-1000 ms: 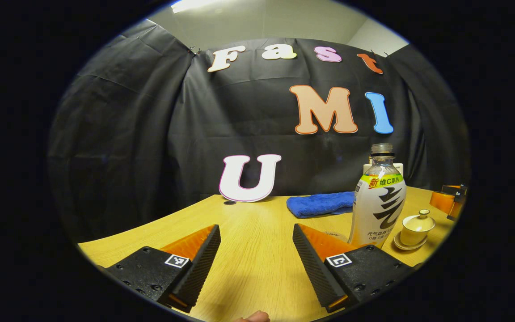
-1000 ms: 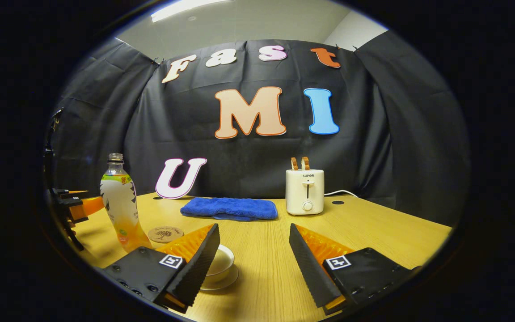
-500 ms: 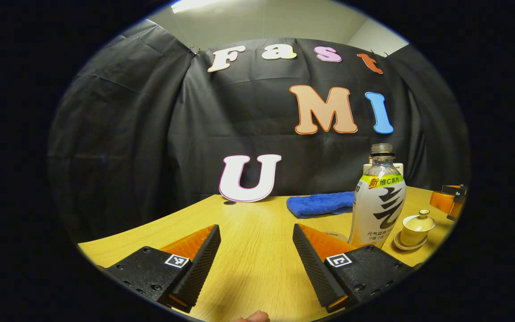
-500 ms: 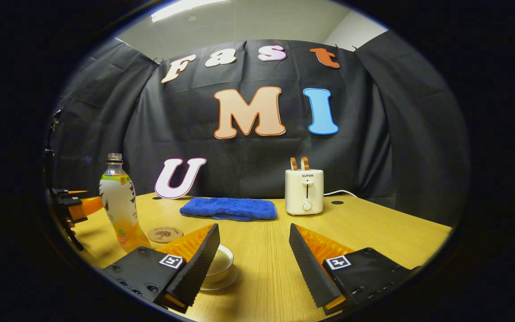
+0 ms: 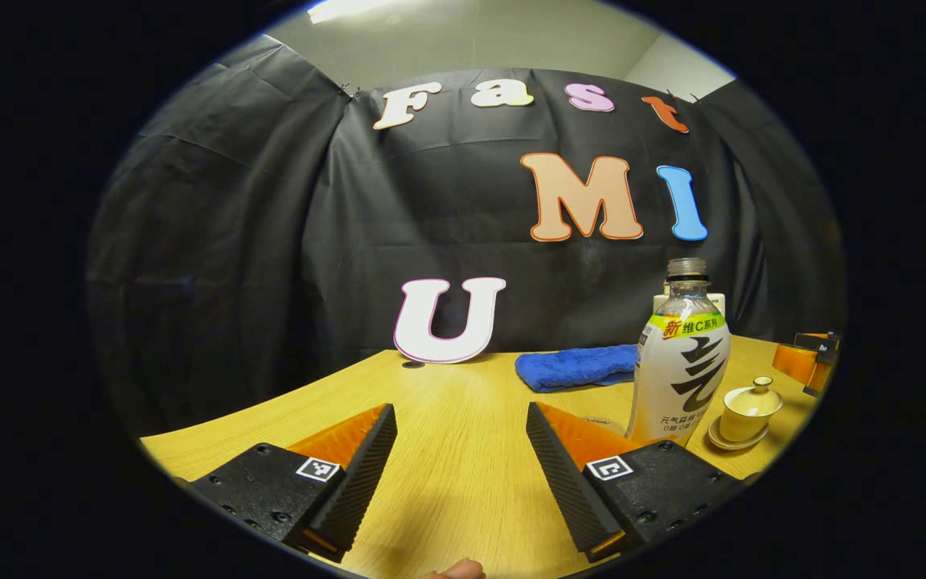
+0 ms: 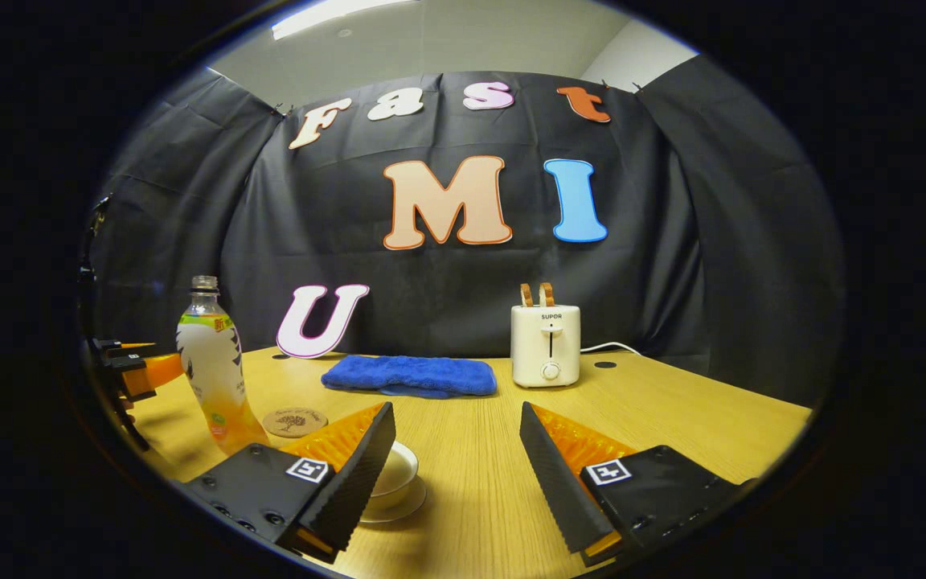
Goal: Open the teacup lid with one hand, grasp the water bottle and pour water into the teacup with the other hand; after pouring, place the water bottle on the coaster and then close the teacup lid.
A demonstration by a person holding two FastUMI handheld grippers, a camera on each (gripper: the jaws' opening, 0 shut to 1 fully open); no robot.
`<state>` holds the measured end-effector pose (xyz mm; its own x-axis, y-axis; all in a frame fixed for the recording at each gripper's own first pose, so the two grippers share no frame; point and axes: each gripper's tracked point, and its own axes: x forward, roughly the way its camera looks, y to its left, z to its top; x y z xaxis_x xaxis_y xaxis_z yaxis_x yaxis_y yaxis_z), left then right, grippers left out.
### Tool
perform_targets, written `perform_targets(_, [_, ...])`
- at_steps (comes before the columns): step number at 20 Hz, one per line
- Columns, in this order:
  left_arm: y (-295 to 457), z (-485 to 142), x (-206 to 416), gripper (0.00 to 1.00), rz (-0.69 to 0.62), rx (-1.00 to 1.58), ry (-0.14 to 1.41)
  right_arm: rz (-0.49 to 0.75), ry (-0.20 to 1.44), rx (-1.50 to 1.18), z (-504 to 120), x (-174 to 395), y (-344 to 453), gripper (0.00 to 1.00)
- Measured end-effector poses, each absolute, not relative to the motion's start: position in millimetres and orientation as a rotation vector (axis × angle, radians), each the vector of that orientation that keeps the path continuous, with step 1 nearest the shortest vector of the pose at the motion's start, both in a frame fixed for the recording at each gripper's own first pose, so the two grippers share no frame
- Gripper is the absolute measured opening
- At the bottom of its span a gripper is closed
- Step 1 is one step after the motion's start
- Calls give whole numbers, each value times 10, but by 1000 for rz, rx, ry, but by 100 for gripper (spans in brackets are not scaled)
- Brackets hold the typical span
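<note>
basically nothing done yet: teacup (image 5: 748,408) on the right with lid (image 5: 755,393) on, water bottle (image 5: 678,358) upright just left of it, coaster (image 6: 295,421) bare. left gripper (image 5: 461,450) and right gripper (image 6: 457,449) both wide open, empty. lid lift, pour, placing, closing all left.
</note>
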<state>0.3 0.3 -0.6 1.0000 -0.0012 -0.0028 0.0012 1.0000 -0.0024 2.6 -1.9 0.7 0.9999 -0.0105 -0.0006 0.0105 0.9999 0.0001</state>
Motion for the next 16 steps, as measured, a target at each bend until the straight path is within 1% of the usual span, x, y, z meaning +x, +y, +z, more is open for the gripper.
perform_targets(2, [5, 0, 3, 95, -1, -3, 4, -9, 0, 7, -2, 43, -26, 94])
perform_targets(3, [8, 3, -5, 95, -1, -3, 4, -3, 4, 17, -1, 44, -13, 99])
perform_targets(6, [5, -4, -1, 95, -1, -3, 4, 25, 30, 45, -29, 67, 68, 99])
perform_targets(11, [-5, -5, 2, 95, -2, -3, 4, 68, 29, 22, 83, 49, 219, 100])
perform_targets(13, [4, 3, -2, 95, -3, -2, 3, 92, 37, 5, 94, 29, 307, 94])
perform_targets(15, [2, 1, -4, 95, -4, -2, 3, 112, 52, -18, 82, 22, 380, 99])
perform_targets(16, [5, 5, 0, 95, -4, -1, 3, 119, 60, -33, 60, 11, 408, 94])
